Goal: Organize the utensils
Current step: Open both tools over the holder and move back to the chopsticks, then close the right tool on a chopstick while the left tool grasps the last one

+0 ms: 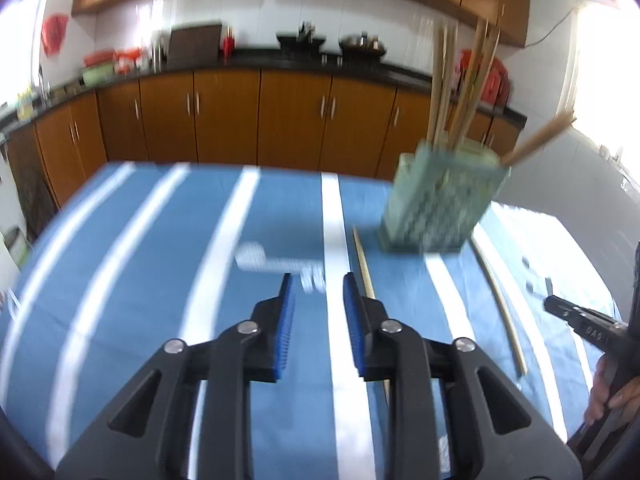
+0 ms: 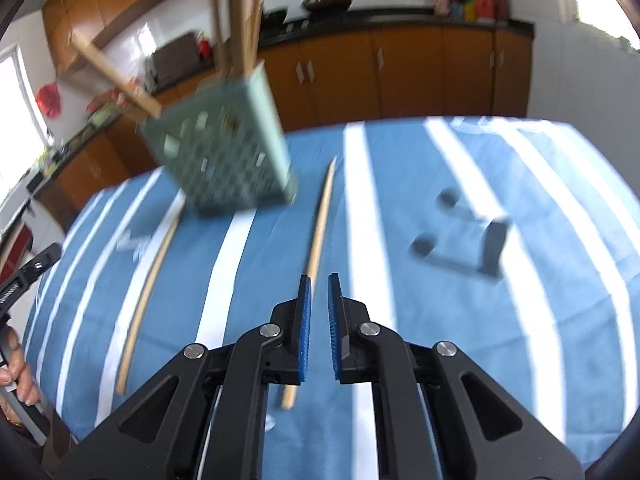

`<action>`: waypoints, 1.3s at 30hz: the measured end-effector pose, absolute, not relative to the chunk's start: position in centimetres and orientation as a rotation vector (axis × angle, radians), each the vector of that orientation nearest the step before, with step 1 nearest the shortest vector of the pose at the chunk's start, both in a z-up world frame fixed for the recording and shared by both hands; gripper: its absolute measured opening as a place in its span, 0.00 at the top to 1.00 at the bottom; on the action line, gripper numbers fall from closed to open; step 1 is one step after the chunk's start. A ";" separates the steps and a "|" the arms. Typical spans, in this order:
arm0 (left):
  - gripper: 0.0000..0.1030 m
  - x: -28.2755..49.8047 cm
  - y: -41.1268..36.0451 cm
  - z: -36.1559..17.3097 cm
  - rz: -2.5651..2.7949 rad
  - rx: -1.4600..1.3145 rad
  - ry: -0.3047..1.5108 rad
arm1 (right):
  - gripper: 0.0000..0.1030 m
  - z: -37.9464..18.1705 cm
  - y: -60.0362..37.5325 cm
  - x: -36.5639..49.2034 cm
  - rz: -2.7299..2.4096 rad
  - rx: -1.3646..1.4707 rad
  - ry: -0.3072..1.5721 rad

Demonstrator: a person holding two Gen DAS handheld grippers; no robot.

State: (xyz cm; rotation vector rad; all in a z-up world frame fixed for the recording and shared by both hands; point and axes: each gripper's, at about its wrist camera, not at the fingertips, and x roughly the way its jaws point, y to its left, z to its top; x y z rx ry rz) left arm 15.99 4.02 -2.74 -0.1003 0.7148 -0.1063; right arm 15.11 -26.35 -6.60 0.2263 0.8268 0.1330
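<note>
A green perforated utensil holder (image 1: 440, 200) (image 2: 224, 156) stands on the blue striped tablecloth with several wooden chopsticks (image 1: 460, 84) upright in it. Two loose chopsticks lie on the cloth: one (image 1: 363, 262) (image 2: 154, 276) beside my left gripper's right finger, the other (image 1: 500, 300) (image 2: 318, 232) running under my right gripper. My left gripper (image 1: 317, 284) is open and empty above the cloth. My right gripper (image 2: 319, 286) is open by a narrow gap, empty, just above the second chopstick. A white object (image 1: 276, 264), blurred, lies ahead of the left gripper.
A dark grey stand-like object (image 2: 468, 240) lies on the cloth to the right. The table (image 1: 120, 280) ends at its far edge before brown kitchen cabinets (image 1: 260, 120). The other gripper and the hand on it show at the right edge (image 1: 592, 328).
</note>
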 end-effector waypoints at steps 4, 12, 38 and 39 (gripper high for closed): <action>0.67 16.0 3.5 -5.0 -0.124 -0.109 0.773 | 0.67 -7.7 -24.3 15.0 0.150 0.189 0.848; 0.62 16.3 2.5 -6.0 -0.134 -0.097 0.806 | 0.71 -9.0 -23.5 15.4 0.108 0.129 0.876; 0.59 16.6 0.5 -7.5 -0.186 -0.075 0.860 | 0.93 -9.9 -28.4 16.9 -0.136 0.159 0.878; 0.59 16.7 0.3 -7.6 -0.192 -0.074 0.863 | 0.93 -10.0 -28.9 16.9 -0.151 0.170 0.878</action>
